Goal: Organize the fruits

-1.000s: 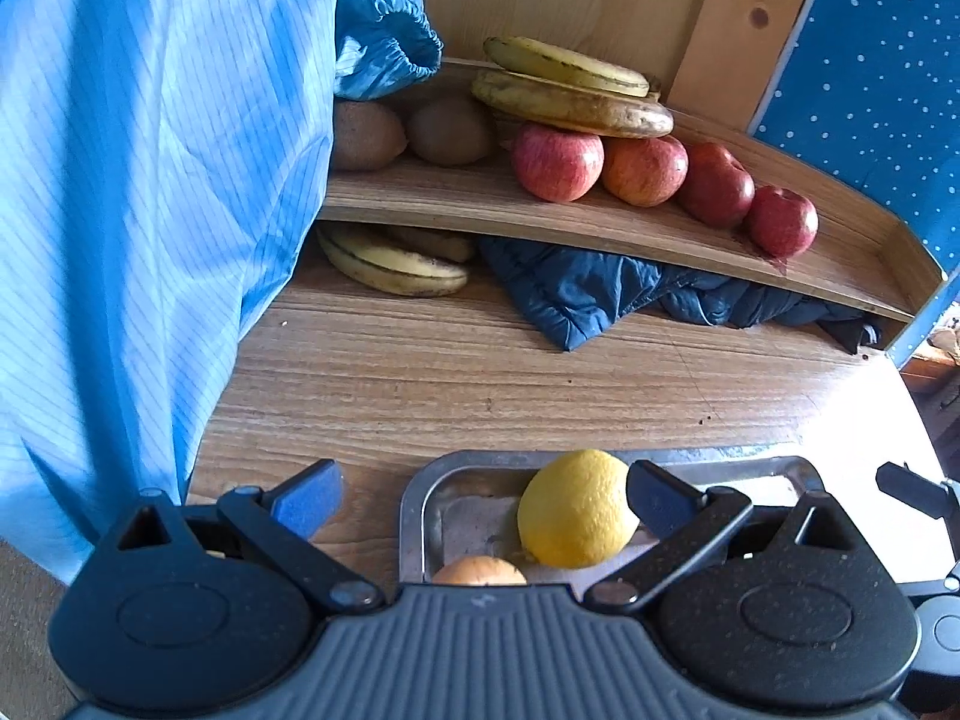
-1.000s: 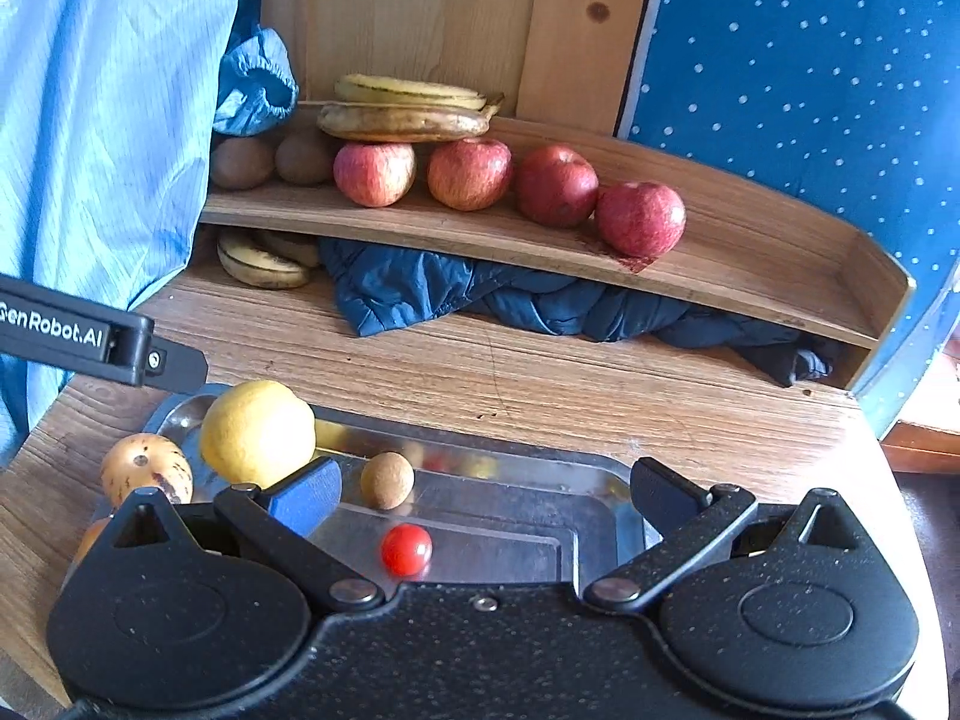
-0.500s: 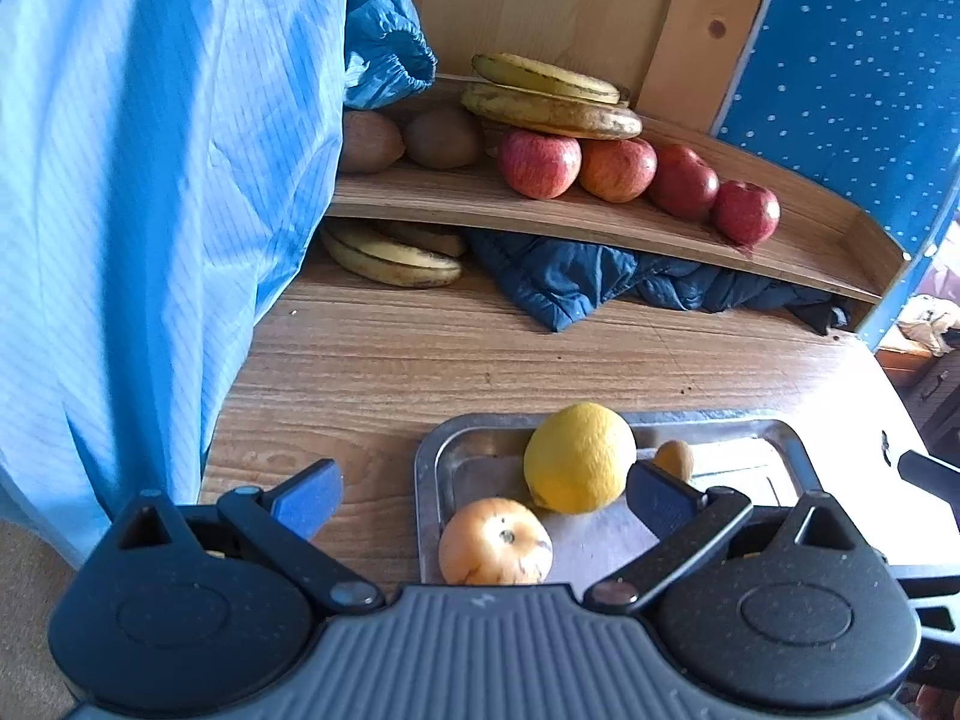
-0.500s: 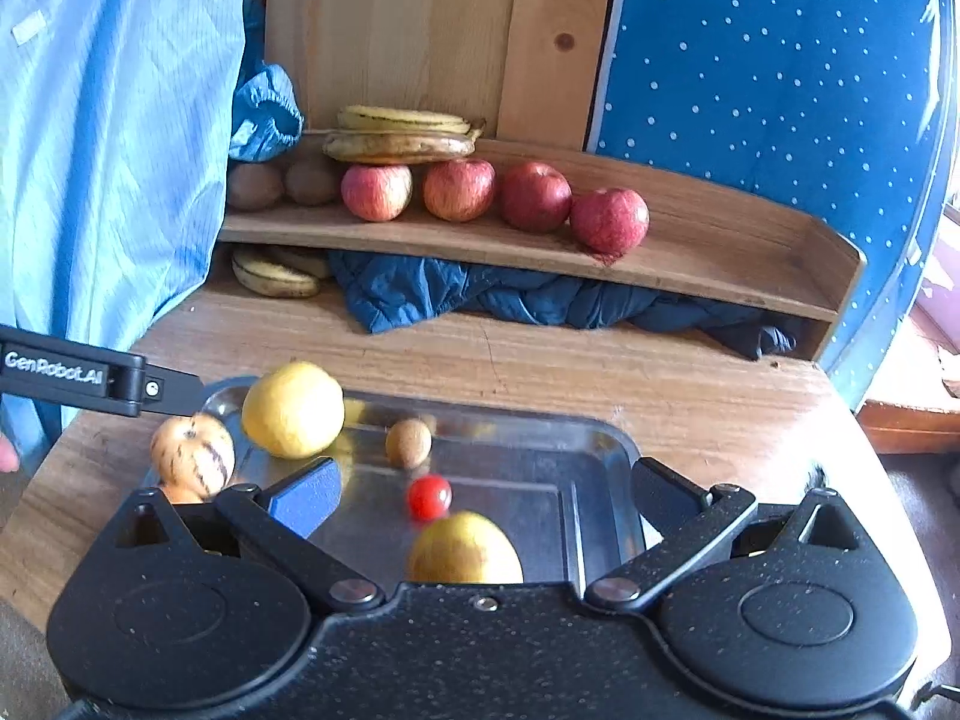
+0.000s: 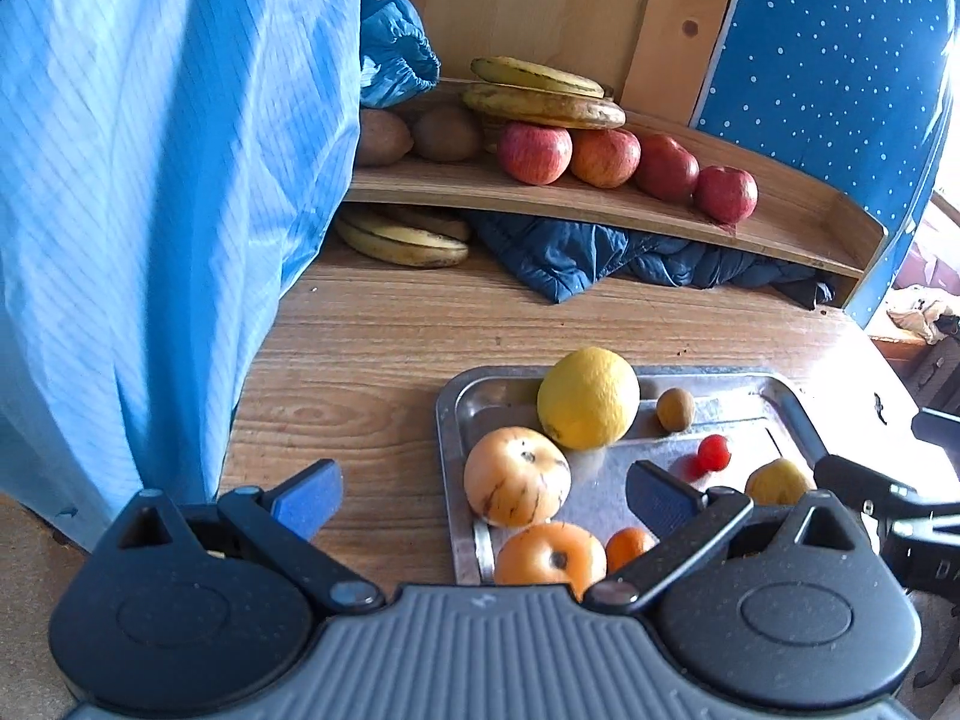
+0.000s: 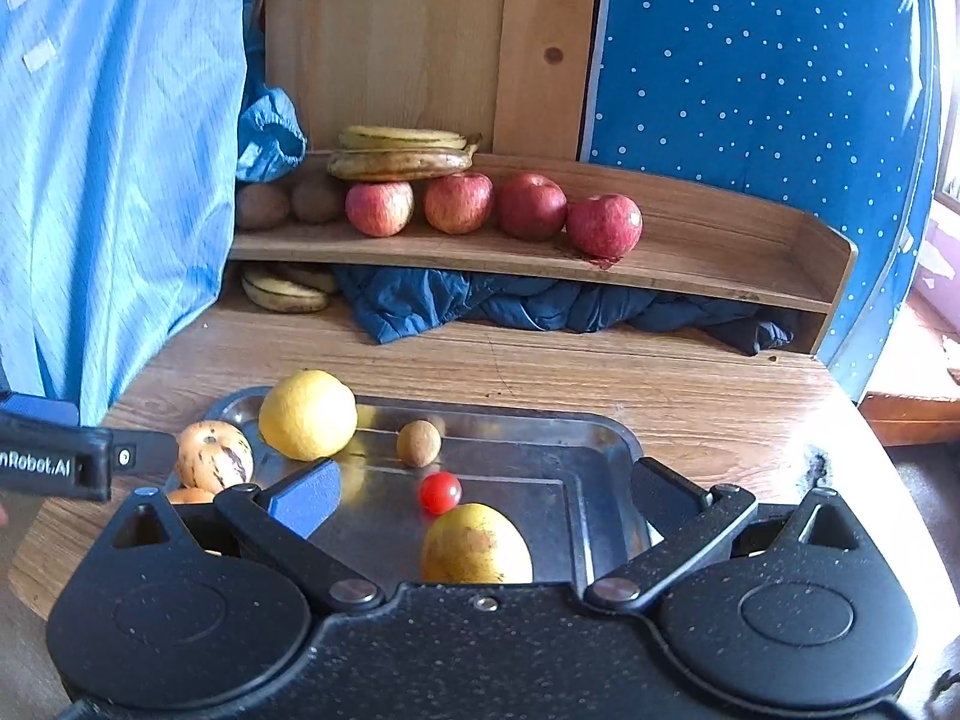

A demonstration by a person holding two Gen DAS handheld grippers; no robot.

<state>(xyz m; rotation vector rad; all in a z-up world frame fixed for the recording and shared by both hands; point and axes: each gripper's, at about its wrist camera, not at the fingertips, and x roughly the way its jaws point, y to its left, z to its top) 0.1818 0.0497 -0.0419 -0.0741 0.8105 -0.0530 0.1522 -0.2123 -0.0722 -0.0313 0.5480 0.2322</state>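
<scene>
My left gripper (image 5: 483, 489) hangs with its jaws spread wide and nothing between them, over the near left corner of the metal tray (image 5: 447, 420); my right gripper (image 6: 486, 495) is likewise spread and empty above the tray's near edge. From the right wrist view, a yellowish mango-like fruit (image 6: 477, 543) sits closest at 6 o'clock, with a cherry tomato (image 6: 440, 492) just beyond it and a small brown round fruit (image 6: 418, 443) past that. At 10 o'clock lies a big lemon (image 6: 307, 414), and beside it a striped pale melon (image 6: 214, 456) near the tray's left rim. The left wrist view adds an orange persimmon (image 5: 549, 558) and a small orange fruit (image 5: 627, 546) at the near end. Beyond the tray is bare wooden table (image 6: 600, 372), then a dark blue jacket (image 6: 528, 303) and bananas (image 6: 285, 294) under a wooden shelf (image 6: 720, 276). On the shelf, at 12 o'clock, four red apples (image 6: 531, 207) sit in a row, with kiwis (image 6: 262, 204) at their left and more bananas (image 6: 399, 162) stacked above. A light blue sheet (image 6: 108, 168) hangs at 9 o'clock.
</scene>
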